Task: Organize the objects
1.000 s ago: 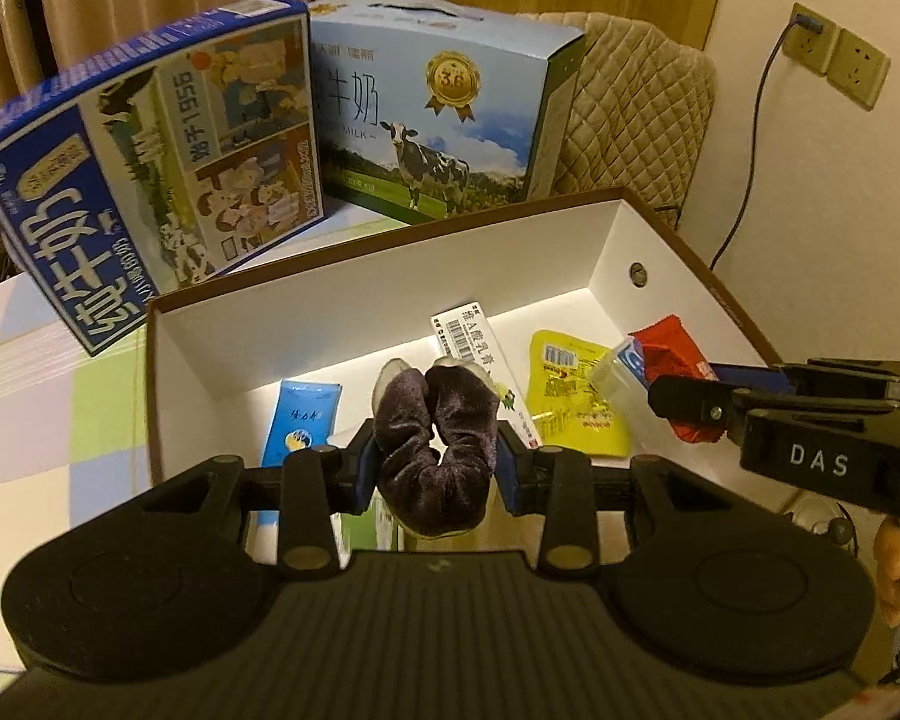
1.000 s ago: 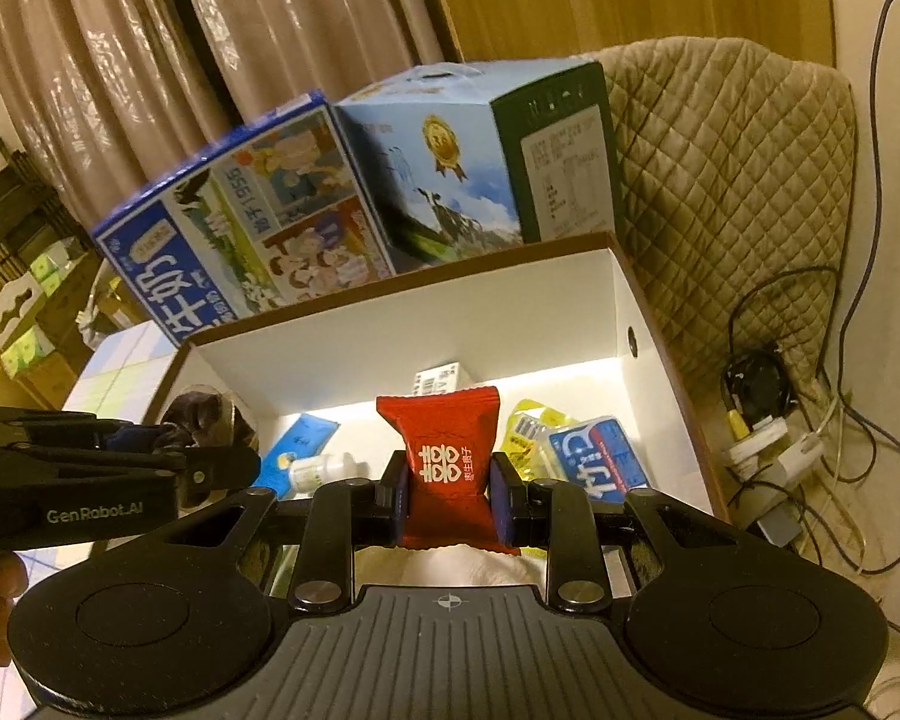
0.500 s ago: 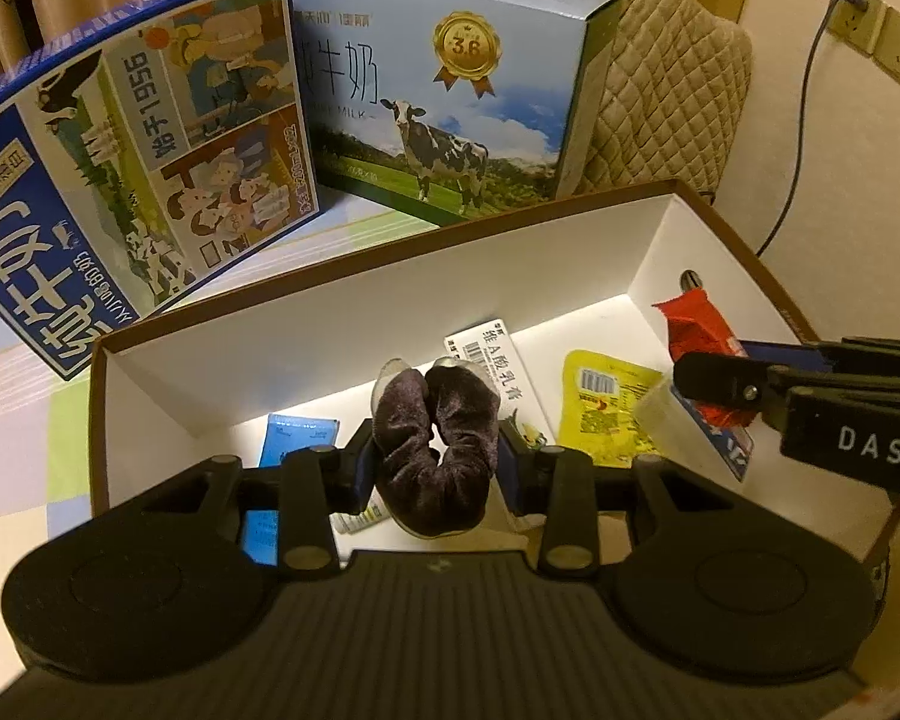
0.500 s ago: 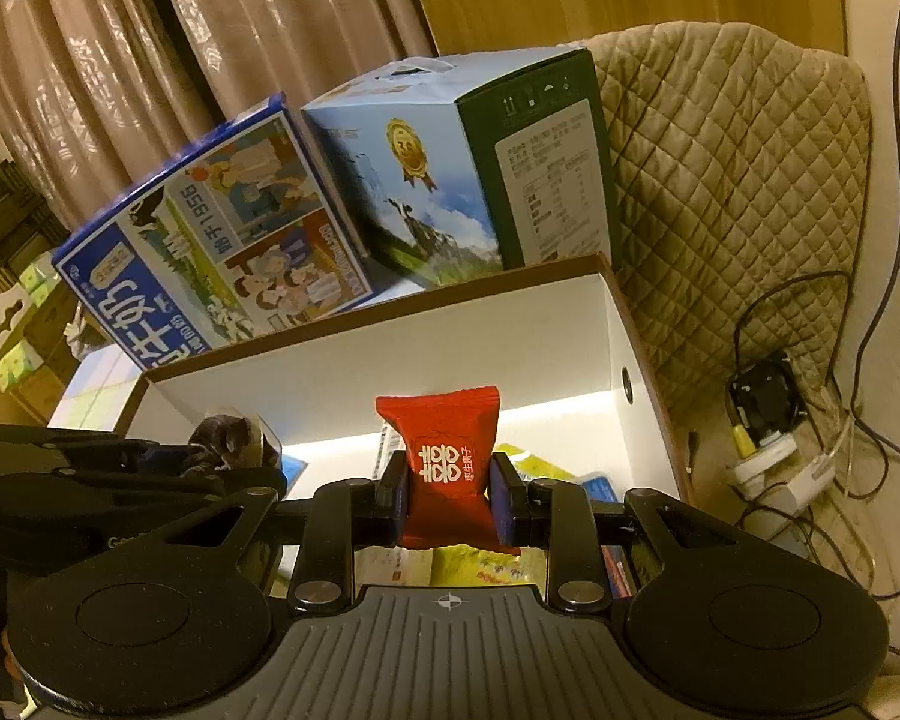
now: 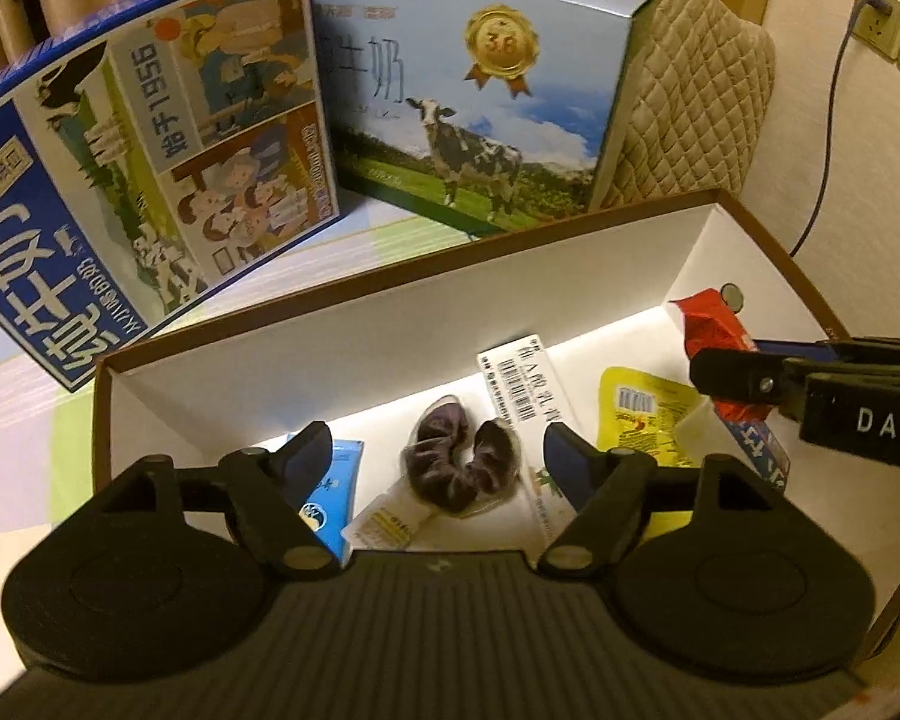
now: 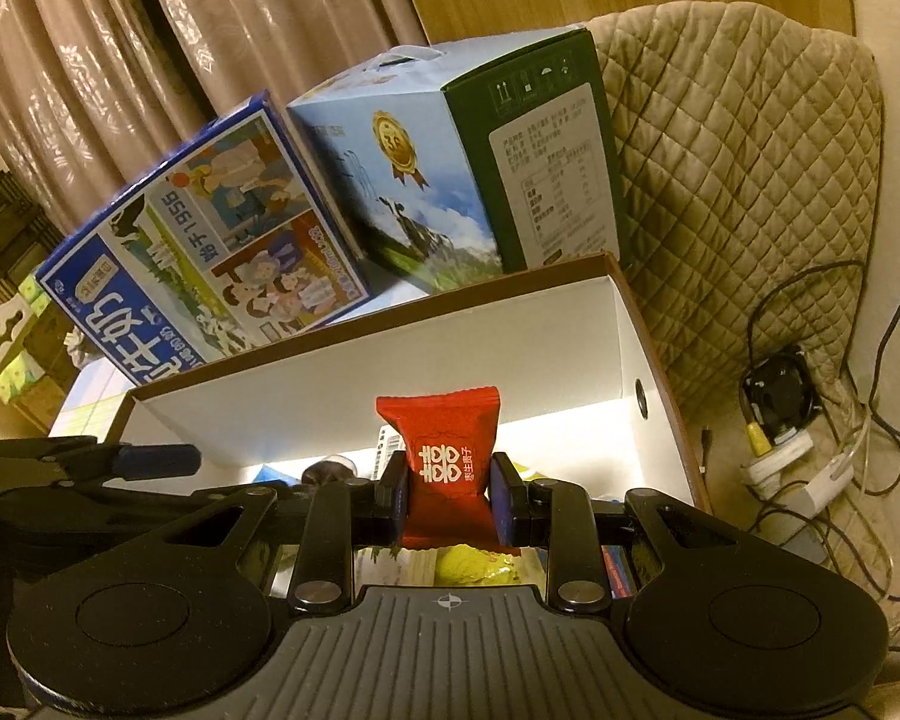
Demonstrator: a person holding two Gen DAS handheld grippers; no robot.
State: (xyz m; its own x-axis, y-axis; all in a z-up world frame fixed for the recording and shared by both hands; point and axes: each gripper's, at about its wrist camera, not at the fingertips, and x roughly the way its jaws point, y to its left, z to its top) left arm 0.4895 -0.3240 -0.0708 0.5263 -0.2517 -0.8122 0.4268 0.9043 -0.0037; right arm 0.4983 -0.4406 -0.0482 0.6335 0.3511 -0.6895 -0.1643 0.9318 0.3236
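Note:
A brown box with white inside walls (image 5: 306, 354) (image 6: 390, 360) lies below both grippers. My left gripper (image 5: 438, 456) hangs open over it, and the dark purple scrunchie (image 5: 459, 468) lies loose on the box floor between its fingers. My right gripper (image 6: 449, 495) is shut on a red candy packet (image 6: 447, 462) above the box's right part; from the left wrist view this packet (image 5: 711, 321) shows at the right gripper's tip (image 5: 738, 381). The floor also holds a blue sachet (image 5: 330, 492), a white barcoded pack (image 5: 525, 387) and a yellow packet (image 5: 642, 414).
Two milk cartons stand behind the box: a blue one (image 5: 144, 162) leaning at the left and a light-blue one with a cow (image 5: 474, 96). A quilted beige chair back (image 6: 738, 180) is at the right, with cables and a power strip (image 6: 798, 450) on the floor.
My left gripper has opened and let the scrunchie fall onto the box floor. Both grippers have moved forward over the box. The right gripper still grips the red packet.

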